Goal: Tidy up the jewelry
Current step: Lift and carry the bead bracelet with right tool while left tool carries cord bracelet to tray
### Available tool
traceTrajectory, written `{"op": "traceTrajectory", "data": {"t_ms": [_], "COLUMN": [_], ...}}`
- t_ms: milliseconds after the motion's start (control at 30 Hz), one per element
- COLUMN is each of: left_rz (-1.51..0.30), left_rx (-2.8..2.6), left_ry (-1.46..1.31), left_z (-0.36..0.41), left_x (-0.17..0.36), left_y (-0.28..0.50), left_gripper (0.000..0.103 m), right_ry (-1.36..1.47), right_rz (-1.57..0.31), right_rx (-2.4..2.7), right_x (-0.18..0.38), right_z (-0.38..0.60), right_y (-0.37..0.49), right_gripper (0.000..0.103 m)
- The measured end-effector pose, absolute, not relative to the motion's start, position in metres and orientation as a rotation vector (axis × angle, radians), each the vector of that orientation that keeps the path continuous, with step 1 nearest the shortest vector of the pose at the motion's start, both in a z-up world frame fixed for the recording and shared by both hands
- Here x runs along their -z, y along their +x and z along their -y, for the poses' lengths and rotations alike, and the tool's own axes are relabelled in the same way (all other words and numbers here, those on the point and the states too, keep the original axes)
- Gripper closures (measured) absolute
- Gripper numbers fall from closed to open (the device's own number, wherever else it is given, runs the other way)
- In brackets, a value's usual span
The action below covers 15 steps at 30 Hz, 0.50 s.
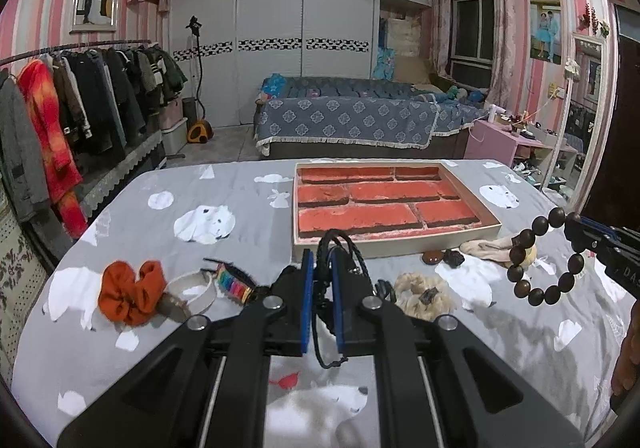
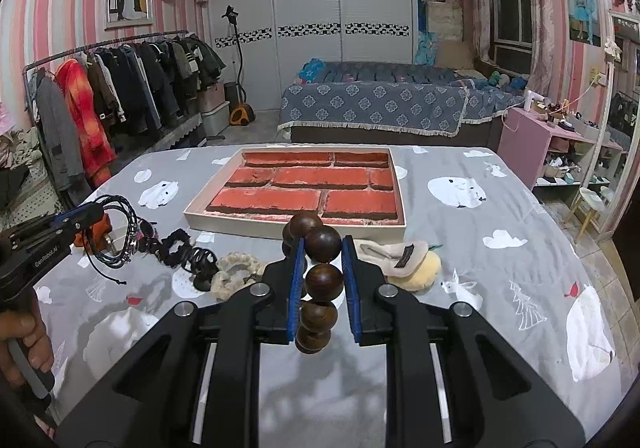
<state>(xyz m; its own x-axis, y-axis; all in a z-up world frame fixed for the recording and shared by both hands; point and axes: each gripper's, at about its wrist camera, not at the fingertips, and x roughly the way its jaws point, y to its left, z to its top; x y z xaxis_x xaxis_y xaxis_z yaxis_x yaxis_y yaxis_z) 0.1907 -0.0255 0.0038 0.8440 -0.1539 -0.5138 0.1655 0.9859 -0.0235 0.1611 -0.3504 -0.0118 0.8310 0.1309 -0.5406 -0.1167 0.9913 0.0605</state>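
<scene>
The tray [image 2: 394, 184] lies straight ahead of both grippers, its long side running across their line. The right gripper [image 2: 322, 268], nearer it, is clamped on the bead bracelet [image 2: 322, 244]; the left gripper [image 1: 320, 280] pinches the black cord bracelet [image 1: 340, 244] (loops dangling). Hair ties [image 2: 236, 272] and a plush clip [image 2: 400, 252] lie before the tray's near wall.

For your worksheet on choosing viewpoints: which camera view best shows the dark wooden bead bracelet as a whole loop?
The left wrist view: the dark wooden bead bracelet hangs as a nearly full ring from the right gripper. The right wrist view shows only a column of beads clamped between the pads.
</scene>
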Motion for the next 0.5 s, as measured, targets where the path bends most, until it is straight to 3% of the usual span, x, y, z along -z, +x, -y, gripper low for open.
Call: {"op": "traceTrajectory", "data": {"t_ms": [500], "left_rz": [-0.537], "left_rx": [0.179], "left_ry": [0.005], "left_z": [0.044], "left_x": [-0.006], "left_y": [0.288], "left_gripper": [0.094], "right_ry": [0.020], "right_rz": [-0.543], "right_rx": [-0.099], "right_x": [0.003], "right_z": [0.362], "right_y": [0.250], "right_gripper": [0.083]}}
